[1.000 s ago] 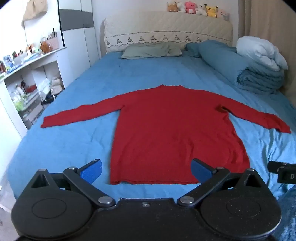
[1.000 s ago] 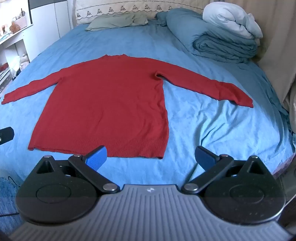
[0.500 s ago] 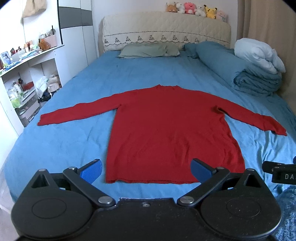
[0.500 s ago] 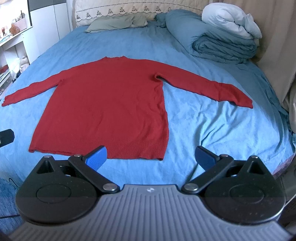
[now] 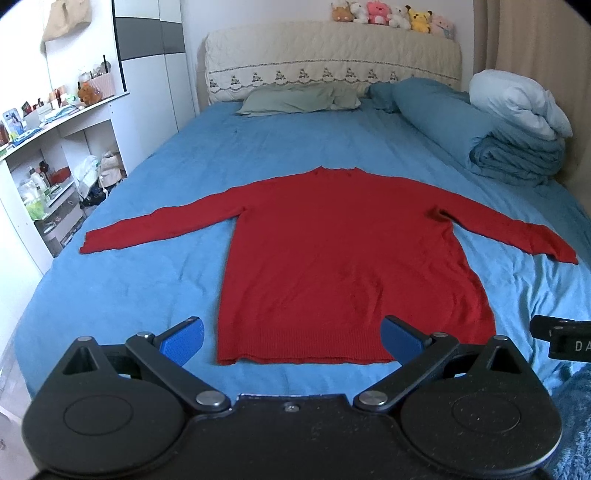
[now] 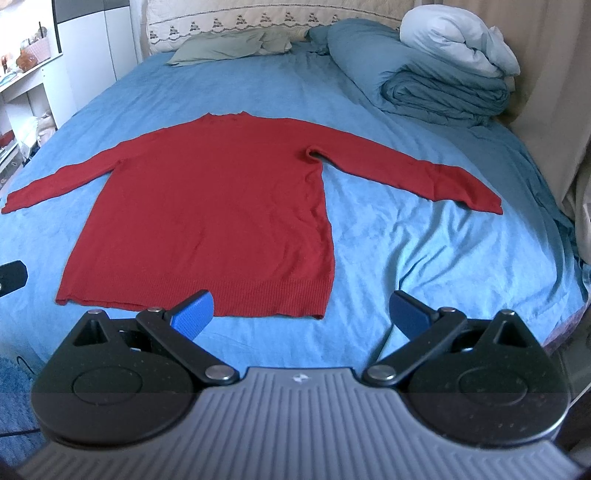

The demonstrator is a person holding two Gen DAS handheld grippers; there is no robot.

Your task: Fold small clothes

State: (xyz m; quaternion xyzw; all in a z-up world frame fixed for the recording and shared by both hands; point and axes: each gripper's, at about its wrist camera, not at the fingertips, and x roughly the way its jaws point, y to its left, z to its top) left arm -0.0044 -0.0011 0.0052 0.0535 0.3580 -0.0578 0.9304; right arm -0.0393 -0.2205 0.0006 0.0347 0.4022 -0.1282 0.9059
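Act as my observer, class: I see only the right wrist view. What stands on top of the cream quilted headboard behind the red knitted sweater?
Observer: A row of small plush toys lines the top of the cream quilted headboard; your view cuts that off.
Operator: Is the left gripper open?
Observer: Yes, the left gripper is open and empty, near the hem of the red knitted sweater.
Operator: Anything on the left wall?
Observer: A beige fabric bag hangs high up there.
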